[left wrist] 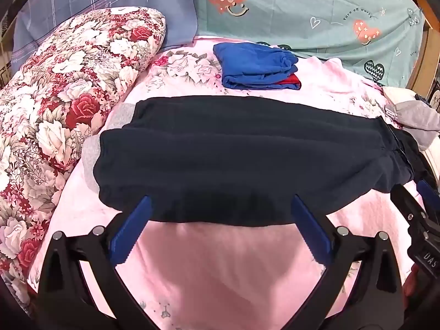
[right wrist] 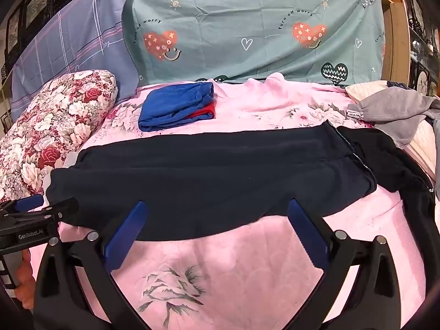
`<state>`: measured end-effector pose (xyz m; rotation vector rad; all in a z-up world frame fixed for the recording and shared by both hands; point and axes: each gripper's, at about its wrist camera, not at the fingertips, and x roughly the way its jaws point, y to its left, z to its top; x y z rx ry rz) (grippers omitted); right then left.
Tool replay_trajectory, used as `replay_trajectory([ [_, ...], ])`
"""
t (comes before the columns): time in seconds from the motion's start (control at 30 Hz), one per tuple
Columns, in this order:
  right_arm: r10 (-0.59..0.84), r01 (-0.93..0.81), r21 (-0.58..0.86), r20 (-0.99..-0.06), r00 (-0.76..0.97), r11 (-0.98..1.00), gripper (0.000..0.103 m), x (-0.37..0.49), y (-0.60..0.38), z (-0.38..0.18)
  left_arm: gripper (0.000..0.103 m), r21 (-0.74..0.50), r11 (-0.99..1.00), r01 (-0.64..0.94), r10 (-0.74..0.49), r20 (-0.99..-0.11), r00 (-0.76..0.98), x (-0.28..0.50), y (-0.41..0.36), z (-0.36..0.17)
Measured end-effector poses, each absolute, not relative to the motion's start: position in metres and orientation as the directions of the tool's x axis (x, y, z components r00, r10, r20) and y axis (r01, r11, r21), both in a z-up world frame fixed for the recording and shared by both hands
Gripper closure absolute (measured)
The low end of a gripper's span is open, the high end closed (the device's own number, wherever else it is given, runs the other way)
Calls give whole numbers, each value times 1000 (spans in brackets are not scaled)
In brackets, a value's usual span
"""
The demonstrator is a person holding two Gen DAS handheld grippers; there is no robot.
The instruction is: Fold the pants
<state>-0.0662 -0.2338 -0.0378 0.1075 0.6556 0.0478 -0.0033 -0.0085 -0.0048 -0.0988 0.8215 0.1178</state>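
Note:
Dark navy pants (left wrist: 233, 159) lie flat across the pink bedsheet, legs folded one on the other, grey cuffs (left wrist: 90, 162) at the left, waistband at the right. They also show in the right wrist view (right wrist: 209, 181). My left gripper (left wrist: 220, 206) is open, its blue fingertips at the pants' near edge, holding nothing. My right gripper (right wrist: 217, 211) is open at the near edge further right, also empty. The right gripper shows at the right edge of the left wrist view (left wrist: 412, 209), and the left gripper shows at the left edge of the right wrist view (right wrist: 35, 209).
A folded blue and red garment (left wrist: 255, 66) lies behind the pants. A floral pillow (left wrist: 63, 88) lies at the left. A grey garment (right wrist: 398, 112) and another dark garment (right wrist: 407, 176) lie at the right. A green heart-print sheet (right wrist: 247, 27) hangs behind the bed.

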Motion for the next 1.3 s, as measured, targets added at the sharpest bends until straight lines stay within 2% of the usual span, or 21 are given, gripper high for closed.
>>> replay_trajectory([
  [1.07,75,-19,98,-606,792,995,1,-61,-230,-42,2,-44,989,-143,64,-740,670,-2,-9,-9],
  [1.17,112,-15,160,-620,777,987,1,-61,-231,-43,2,-41,989,-139,64,-737,673,-3,-10,-9],
  [1.3,108,-9,162,-617,780,987,1,-63,-231,-41,2,-38,990,-137,65,-734,676,-5,-12,-7],
])
